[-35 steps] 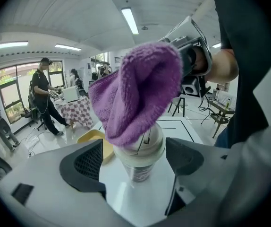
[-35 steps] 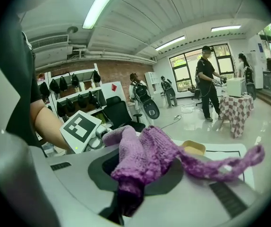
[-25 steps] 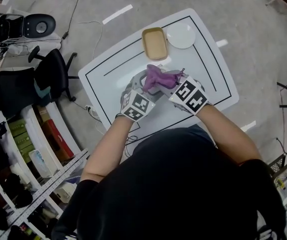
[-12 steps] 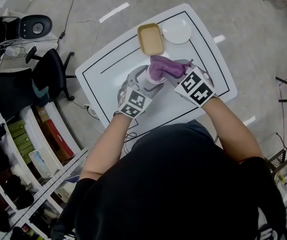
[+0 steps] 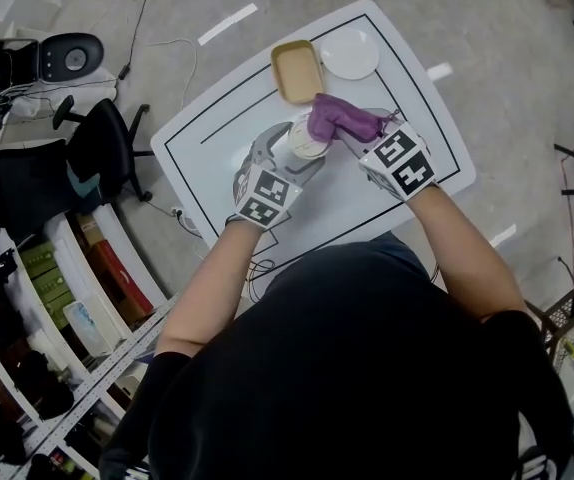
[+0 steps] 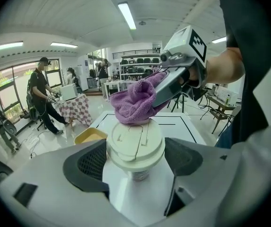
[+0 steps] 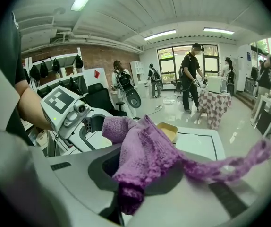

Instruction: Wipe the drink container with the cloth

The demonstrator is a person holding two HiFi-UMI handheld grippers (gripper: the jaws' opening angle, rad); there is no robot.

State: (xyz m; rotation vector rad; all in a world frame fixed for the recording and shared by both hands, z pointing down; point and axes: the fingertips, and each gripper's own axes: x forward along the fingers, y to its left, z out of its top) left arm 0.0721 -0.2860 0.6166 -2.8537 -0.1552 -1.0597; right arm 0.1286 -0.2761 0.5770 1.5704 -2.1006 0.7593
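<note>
Where the task's thing stands: the drink container point(image 5: 307, 136), a white cup with a lid, is upright on the white table point(image 5: 207, 138).
Left gripper point(image 6: 136, 159): reaches in from the container's left and is clenched on its body below the lid, with one jaw on either side.
Cloth point(image 5: 339, 120): purple and bunched; it touches the lid's far right edge, and a thin strand trails off away from the container.
Right gripper point(image 7: 140, 178): just right of the container, jaws pinched tight on the cloth.
Tray point(image 5: 298, 71): tan, just beyond the container.
Plate point(image 5: 349, 54): white, beyond the container to the right, beside the tray.
</note>
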